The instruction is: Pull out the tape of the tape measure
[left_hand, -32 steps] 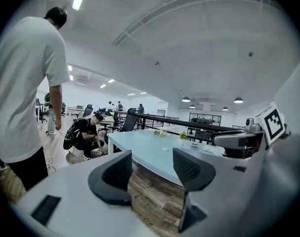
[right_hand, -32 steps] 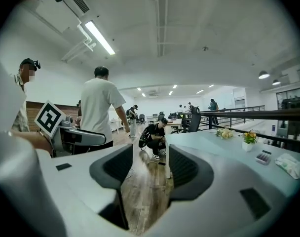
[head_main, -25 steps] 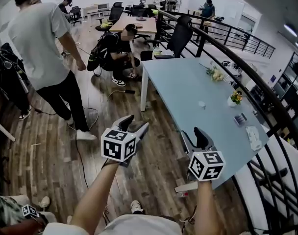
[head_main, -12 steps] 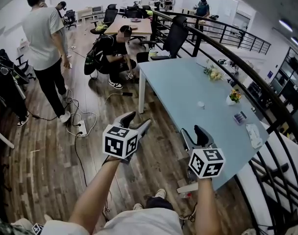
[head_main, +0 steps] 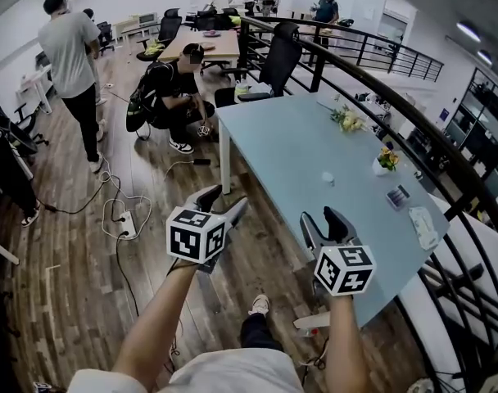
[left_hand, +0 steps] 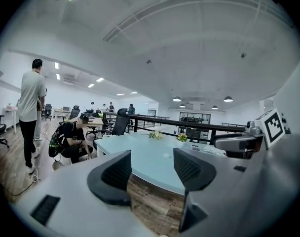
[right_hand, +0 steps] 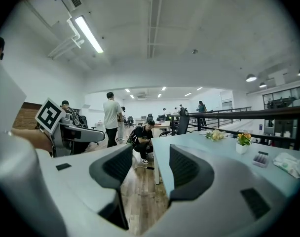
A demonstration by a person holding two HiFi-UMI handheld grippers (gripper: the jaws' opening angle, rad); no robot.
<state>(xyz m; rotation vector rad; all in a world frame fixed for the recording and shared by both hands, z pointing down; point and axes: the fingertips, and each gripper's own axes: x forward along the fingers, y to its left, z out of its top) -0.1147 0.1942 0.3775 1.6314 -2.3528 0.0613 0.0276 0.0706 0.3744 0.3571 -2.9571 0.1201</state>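
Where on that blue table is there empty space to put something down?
The table's left half is bare, from the far end by the chair down to the near corner by the right gripper. Its right edge is crowded: flowers, a flower pot, a dark flat item and a white packet. One small white thing sits mid-table.

Nothing legible
Only square black-and-white marker patterns, on the left gripper (head_main: 224, 204) and right gripper (head_main: 321, 221); no words or numbers.
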